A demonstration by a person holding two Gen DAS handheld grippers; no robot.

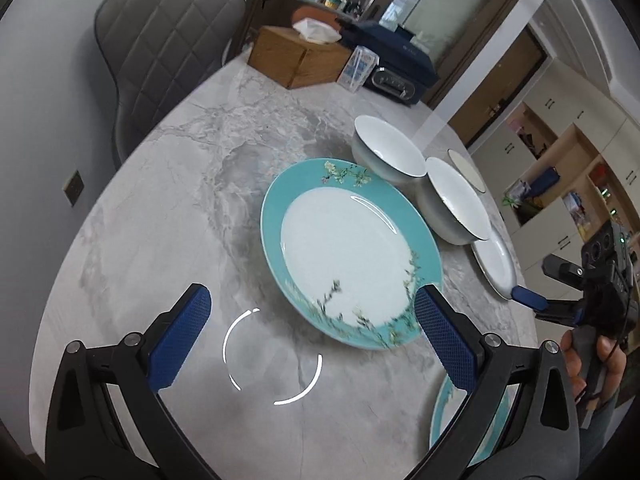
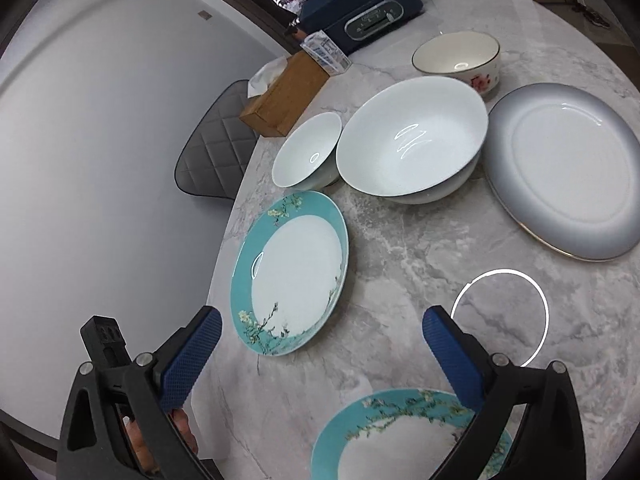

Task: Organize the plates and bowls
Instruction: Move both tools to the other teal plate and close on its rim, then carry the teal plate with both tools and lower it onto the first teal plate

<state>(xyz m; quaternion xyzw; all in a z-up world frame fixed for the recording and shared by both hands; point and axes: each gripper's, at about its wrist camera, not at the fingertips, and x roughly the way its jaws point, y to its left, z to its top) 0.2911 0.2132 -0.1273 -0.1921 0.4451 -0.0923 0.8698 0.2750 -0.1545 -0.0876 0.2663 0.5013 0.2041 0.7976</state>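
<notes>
Both grippers, left (image 1: 312,312) & right (image 2: 322,334), jaws wide, empty. Teal plate (image 1: 348,248) just ahead; prob. pre-grasp, next needs rim pinch.

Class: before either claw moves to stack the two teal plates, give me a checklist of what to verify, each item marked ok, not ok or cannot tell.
1. Left claw open: ok.
2. Right claw open: ok.
3. Far teal plate has nothing on it: ok.
4. Near teal plate fully in view: not ok, the frame and right claw cut it off.
5. Large white bowl clear of the far teal plate: ok.
6. Either plate chipped: cannot tell.
</notes>
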